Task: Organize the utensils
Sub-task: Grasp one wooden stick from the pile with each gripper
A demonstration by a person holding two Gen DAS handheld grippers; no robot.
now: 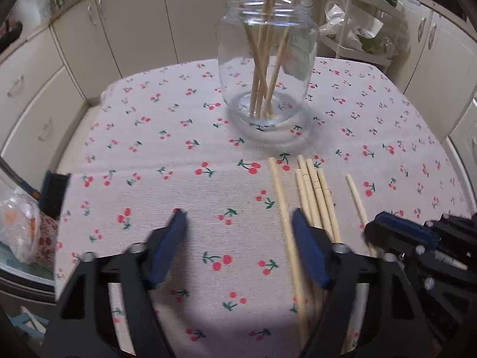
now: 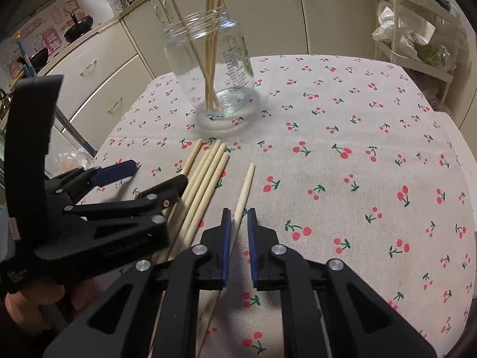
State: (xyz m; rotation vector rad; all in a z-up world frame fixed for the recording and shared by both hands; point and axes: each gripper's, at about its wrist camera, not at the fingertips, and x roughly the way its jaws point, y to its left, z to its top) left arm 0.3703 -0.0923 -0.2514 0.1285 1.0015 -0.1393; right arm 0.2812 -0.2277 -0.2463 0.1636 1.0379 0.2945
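While my left tongs (image 1: 238,232) hang spread wide above the cherry-print tablecloth (image 1: 167,161), my right tongs (image 2: 238,232) are narrowed around a lone chopstick (image 2: 244,191); I cannot tell whether the blue pads (image 2: 227,238) actually press it. It is pale bamboo, slim and round, lying flat just right of the bundle of chopsticks (image 2: 205,176), which lie side by side, some ringed with thin grooves near their ends. Beyond them stands a clear glass jar (image 2: 214,71), upright on the cloth, with more chopsticks (image 2: 212,29) leaning inside, their ends rising past its rim.
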